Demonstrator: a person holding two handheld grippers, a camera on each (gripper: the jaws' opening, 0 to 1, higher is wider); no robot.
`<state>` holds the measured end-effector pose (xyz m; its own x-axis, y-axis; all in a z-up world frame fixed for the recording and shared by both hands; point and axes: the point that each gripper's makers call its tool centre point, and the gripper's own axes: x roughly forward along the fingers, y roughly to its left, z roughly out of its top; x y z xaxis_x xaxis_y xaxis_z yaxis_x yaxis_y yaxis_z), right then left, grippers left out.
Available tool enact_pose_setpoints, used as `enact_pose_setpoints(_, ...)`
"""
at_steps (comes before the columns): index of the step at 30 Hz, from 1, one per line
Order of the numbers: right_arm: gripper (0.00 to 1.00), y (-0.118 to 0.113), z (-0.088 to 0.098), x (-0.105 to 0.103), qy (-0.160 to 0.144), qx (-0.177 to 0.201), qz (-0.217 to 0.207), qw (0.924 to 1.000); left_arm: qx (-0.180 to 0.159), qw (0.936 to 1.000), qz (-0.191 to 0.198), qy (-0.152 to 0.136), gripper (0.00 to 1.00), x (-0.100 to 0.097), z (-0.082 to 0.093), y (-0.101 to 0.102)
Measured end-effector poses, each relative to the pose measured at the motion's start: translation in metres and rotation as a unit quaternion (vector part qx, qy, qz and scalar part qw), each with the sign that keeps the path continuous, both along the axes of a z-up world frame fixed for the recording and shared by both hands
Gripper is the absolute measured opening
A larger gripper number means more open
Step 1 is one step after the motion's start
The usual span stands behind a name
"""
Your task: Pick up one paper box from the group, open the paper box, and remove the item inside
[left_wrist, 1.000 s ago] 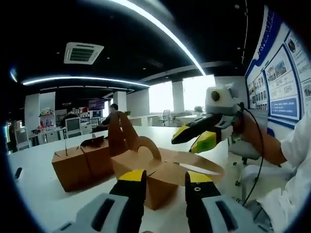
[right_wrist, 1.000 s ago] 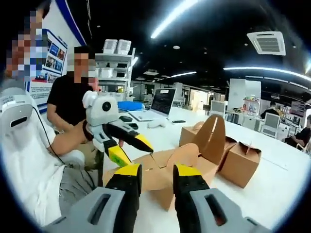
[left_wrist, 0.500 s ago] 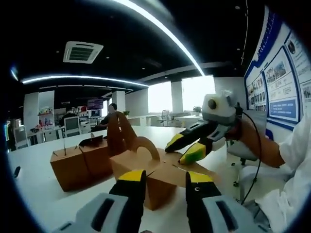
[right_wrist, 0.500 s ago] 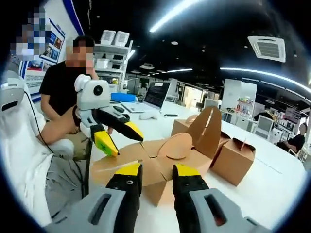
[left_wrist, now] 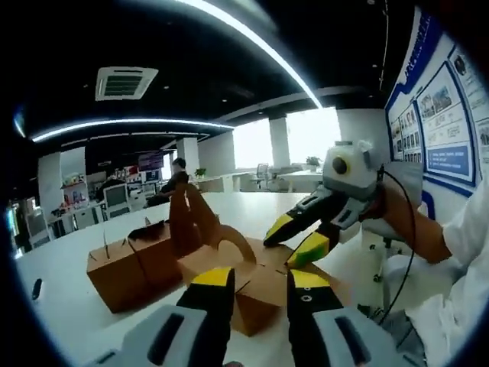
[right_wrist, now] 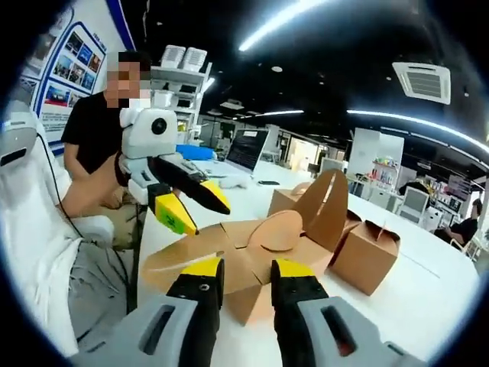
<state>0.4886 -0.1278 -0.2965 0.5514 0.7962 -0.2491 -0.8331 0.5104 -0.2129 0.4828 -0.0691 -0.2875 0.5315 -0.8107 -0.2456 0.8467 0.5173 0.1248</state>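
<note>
Nearest in the left gripper view, the left claw (left_wrist: 256,284) is sitting with its yellow-tipped jaws spread, pinching nothing, aimed at the opened paper box (left_wrist: 252,294) resting on the white surface (left_wrist: 61,306). In the right gripper view, the right claw (right_wrist: 238,274) is likewise spread and empty, pointing at the same box (right_wrist: 244,264) from the opposite side, with its flaps (right_wrist: 172,264) splayed flat.

Just beyond the box, each claw is appearing in the other's view: the right one (left_wrist: 298,237) is hovering above the flaps, jaws apart. Compared with a second ago it is sitting lower and closer over the box mouth, and the left claw (right_wrist: 191,208) has risen slightly clear of the near flap. That probably means the opening step is finished and reaching inside is coming next; the item inside is not visible.

Farther back, closed paper boxes (left_wrist: 134,260) are standing grouped, touching, with one tall flap (right_wrist: 330,206) raised. Beyond them, office desks are stretching away.
</note>
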Motion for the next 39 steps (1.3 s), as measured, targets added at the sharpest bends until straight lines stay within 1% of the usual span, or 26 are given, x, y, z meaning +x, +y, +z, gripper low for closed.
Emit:
enact_pose_setpoints(2,0.26,0.0,0.0,0.0,0.001,0.001,0.0,1.0,-0.004,0.9999,-0.006,0.014,0.28,0.0,0.004,0.0)
enact_pose_setpoints(7,0.26,0.001,0.0,0.0,-0.001,-0.008,0.002,1.0,0.006,0.9998,0.004,0.021,0.27,0.005,0.009,0.003)
enact_pose_setpoints(14,0.26,0.001,-0.001,0.0,-0.003,-0.012,0.004,0.9999,0.021,0.9995,0.003,0.025,0.27,0.009,0.01,0.004)
enact_pose_setpoints(16,0.26,0.001,-0.001,0.001,-0.004,-0.013,0.005,0.9999,0.018,0.9994,-0.003,0.03,0.27,0.012,0.012,0.003)
enact_pose_setpoints(18,0.26,0.001,-0.001,0.001,-0.005,-0.013,0.007,0.9999,0.011,0.9988,-0.022,0.043,0.27,0.013,0.013,-0.001)
enact_pose_setpoints(20,0.26,0.001,-0.001,0.001,-0.004,-0.012,0.008,0.9999,-0.007,0.9974,-0.044,0.056,0.28,0.014,0.016,-0.008)
enact_pose_setpoints(21,0.26,0.001,-0.001,0.001,-0.004,-0.012,0.008,0.9999,-0.016,0.9966,-0.042,0.07,0.3,0.017,0.017,-0.009)
enact_pose_setpoints(23,0.26,0.0,-0.001,0.001,-0.005,-0.012,0.009,0.9999,-0.013,0.9968,-0.04,0.068,0.29,0.023,0.016,-0.011)
enact_pose_setpoints(25,0.26,0.0,-0.001,0.001,-0.004,-0.011,0.01,0.9999,0.003,0.9971,-0.042,0.064,0.29,0.024,0.012,-0.014)
enact_pose_setpoints(28,0.26,0.0,-0.001,0.001,-0.004,-0.011,0.01,0.9999,0.015,0.9973,-0.036,0.062,0.27,0.027,0.008,-0.018)
enact_pose_setpoints(33,0.26,0.0,-0.001,0.001,-0.006,-0.014,0.01,0.9998,0.034,0.9976,-0.02,0.058,0.25,0.032,0.002,-0.02)
enact_pose_setpoints(35,0.26,0.0,-0.001,0.001,-0.007,-0.014,0.009,0.9998,0.034,0.9975,-0.015,0.06,0.25,0.034,0.0,-0.02)
enact_pose_setpoints(39,0.26,0.001,-0.001,0.001,-0.007,-0.015,0.009,0.9998,0.023,0.9971,-0.018,0.071,0.23,0.032,0.001,-0.025)
